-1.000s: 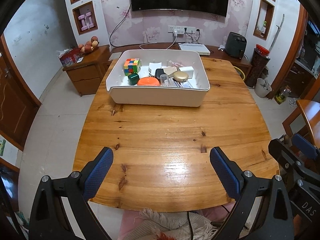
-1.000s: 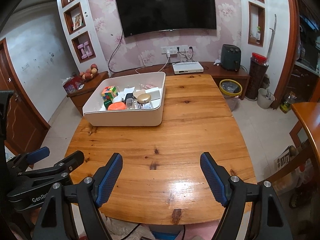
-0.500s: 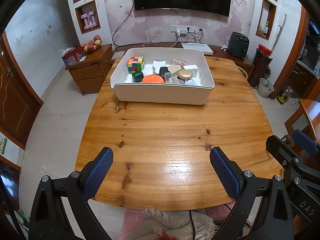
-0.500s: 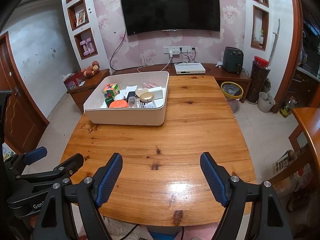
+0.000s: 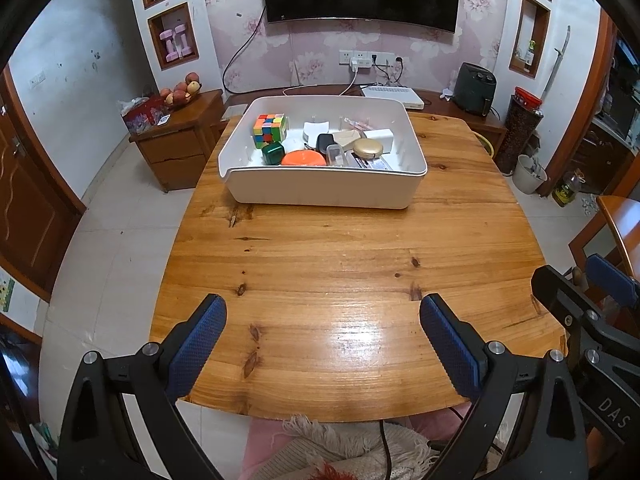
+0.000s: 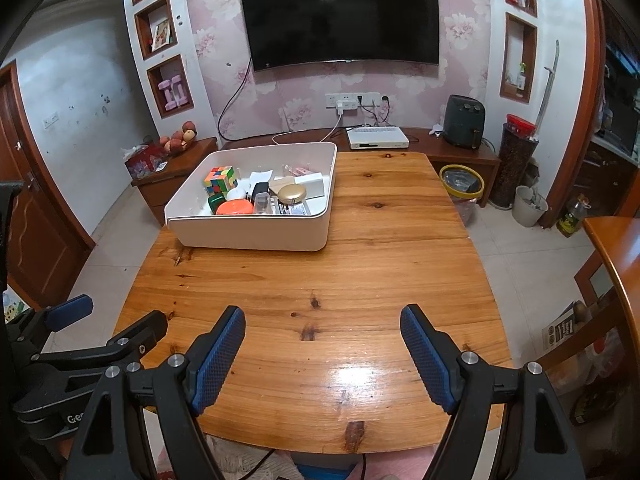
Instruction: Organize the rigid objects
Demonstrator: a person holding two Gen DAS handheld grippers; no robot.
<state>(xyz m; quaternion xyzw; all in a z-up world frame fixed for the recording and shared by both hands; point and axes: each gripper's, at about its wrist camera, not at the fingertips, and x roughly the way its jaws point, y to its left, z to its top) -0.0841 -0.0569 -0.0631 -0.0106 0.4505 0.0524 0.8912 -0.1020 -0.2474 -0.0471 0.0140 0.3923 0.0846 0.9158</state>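
A white bin (image 5: 324,194) stands at the far middle of the wooden table (image 5: 320,264); it also shows in the right wrist view (image 6: 256,234). It holds a colour cube (image 5: 270,130), a green box (image 5: 273,153), an orange disc (image 5: 303,158), a gold round case (image 5: 367,148), a white block (image 5: 380,136) and other small items. My left gripper (image 5: 322,320) is open and empty over the near table edge. My right gripper (image 6: 322,330) is open and empty, beside it on the right.
A wooden cabinet (image 5: 176,132) with fruit stands left of the table. A low shelf (image 6: 440,148) behind holds a white box and a black appliance. A yellow bin (image 6: 460,180) and a second table (image 6: 616,248) are at the right.
Both grippers have tilted up and drawn slightly back; the bin sits lower in both views. Both jaws stay open and empty.
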